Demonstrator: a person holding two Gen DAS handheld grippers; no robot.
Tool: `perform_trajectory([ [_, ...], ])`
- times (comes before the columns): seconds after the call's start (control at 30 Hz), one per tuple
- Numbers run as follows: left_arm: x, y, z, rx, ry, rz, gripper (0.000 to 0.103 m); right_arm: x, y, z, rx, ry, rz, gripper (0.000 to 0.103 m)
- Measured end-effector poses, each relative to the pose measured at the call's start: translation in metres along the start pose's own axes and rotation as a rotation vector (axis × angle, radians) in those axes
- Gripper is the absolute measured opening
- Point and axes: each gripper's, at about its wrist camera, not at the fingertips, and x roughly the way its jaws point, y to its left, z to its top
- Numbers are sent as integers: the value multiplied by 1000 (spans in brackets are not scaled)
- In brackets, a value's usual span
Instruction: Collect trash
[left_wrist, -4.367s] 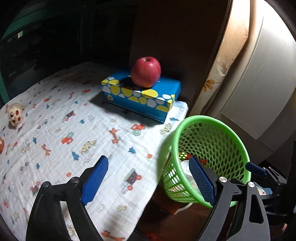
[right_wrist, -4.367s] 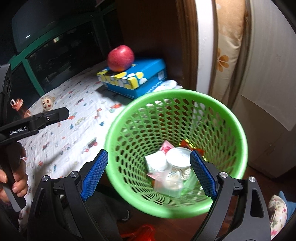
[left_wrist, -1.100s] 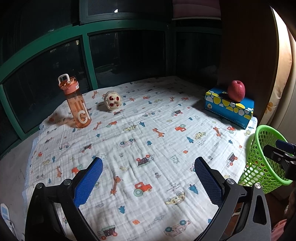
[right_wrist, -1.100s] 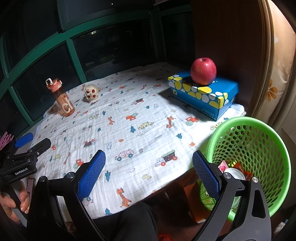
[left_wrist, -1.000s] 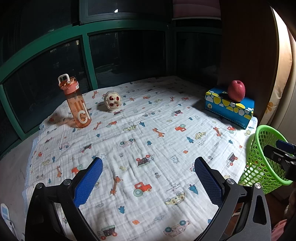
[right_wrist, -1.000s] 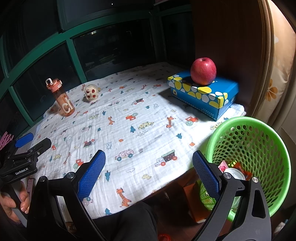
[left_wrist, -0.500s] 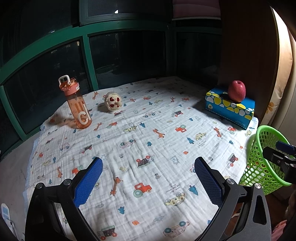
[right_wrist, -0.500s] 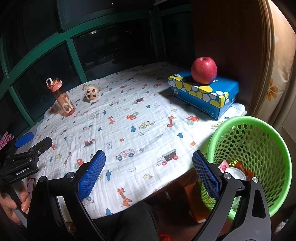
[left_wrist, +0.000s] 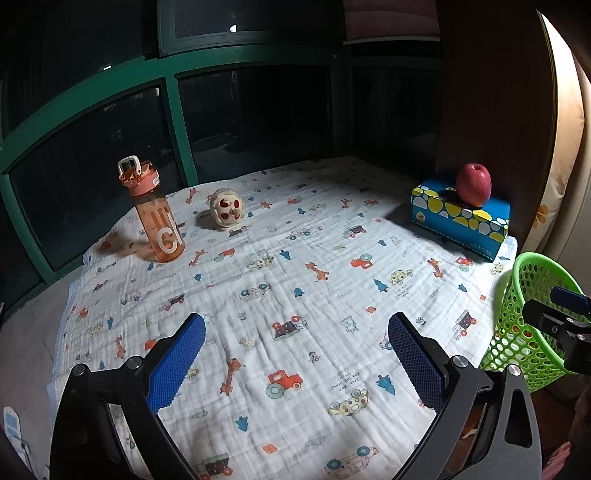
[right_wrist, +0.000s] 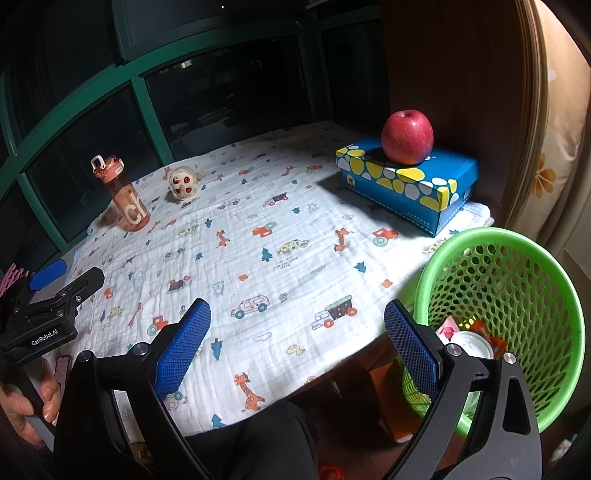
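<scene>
A green mesh basket (right_wrist: 517, 280) stands off the table's right edge and holds wrappers and a white lid (right_wrist: 472, 341); it also shows in the left wrist view (left_wrist: 532, 317). My left gripper (left_wrist: 295, 354) is open and empty above the near part of the patterned cloth (left_wrist: 295, 280). My right gripper (right_wrist: 295, 339) is open and empty over the cloth's near edge, its right finger next to the basket. I see no loose trash on the cloth.
An orange water bottle (left_wrist: 155, 214) and a small round toy (left_wrist: 226, 208) stand at the far left. A red apple (right_wrist: 407, 137) sits on a blue tissue box (right_wrist: 406, 177) at the far right. Dark green-framed windows run behind; a wooden panel stands right.
Since 4.4 s ago both grippers have pulled back from the basket to a wide view of the table. Over the last second they have barely moved.
</scene>
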Motion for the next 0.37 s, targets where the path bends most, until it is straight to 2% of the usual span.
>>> perform_trajectory([
  [0.37, 3, -2, -1, -8, 13, -1, 96, 2, 4, -3, 2, 5, 5, 94],
])
